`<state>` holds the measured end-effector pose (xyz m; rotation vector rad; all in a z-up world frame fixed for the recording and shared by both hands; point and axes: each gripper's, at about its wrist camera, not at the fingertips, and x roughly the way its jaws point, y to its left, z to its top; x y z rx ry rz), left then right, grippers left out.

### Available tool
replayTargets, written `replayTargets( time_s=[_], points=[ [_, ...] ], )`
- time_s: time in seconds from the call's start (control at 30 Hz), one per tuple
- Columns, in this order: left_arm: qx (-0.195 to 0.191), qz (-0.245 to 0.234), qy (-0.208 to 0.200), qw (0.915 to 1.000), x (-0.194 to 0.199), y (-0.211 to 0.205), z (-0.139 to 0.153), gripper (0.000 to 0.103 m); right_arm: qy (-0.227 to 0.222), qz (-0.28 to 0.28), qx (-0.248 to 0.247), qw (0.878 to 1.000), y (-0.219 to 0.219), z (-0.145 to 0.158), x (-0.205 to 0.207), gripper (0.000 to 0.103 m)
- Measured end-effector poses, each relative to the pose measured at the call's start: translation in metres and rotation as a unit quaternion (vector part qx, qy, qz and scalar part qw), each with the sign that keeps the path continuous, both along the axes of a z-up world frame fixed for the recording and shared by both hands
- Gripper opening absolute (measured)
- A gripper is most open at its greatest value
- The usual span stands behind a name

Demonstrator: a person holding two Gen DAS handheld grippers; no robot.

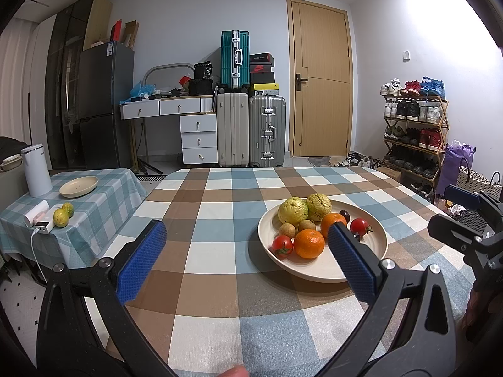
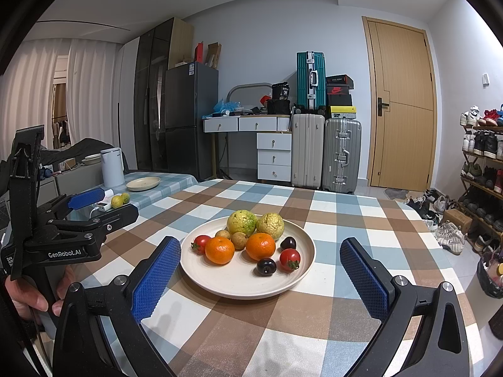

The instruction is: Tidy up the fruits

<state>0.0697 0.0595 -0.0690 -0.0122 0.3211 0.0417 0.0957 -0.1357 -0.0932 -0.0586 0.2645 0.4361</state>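
Note:
A cream plate (image 2: 301, 270) (image 1: 377, 248) sits on the checked table and holds two green guavas (image 2: 241, 222), two oranges (image 2: 260, 246), two red tomatoes (image 2: 290, 259), two brown longans (image 2: 239, 240) and two dark cherries (image 2: 266, 266). My left gripper (image 1: 248, 235) is open and empty, held above the table to the left of the plate; its right finger overlaps the plate's edge in view. My right gripper (image 2: 261, 251) is open and empty, just in front of the plate. An empty cream plate (image 1: 78, 186) and two green citrus fruits (image 1: 63, 214) lie on the side table.
The side table (image 1: 103, 201) at left also carries a white kettle (image 1: 36, 169) and a power bank with cable (image 1: 44, 224). Suitcases (image 1: 251, 128), a desk with drawers, a fridge, a door and a shoe rack (image 1: 415, 128) stand beyond the table.

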Motion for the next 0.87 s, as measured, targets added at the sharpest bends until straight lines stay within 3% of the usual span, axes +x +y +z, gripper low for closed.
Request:
replayTargets(
  time_s=[0.87],
  points=[
    [0.0, -0.003, 0.0, 1.0, 0.0009, -0.001, 0.0, 0.103, 0.0, 0.0, 0.0, 1.0, -0.0002, 0.0, -0.0003, 0.103]
  ],
)
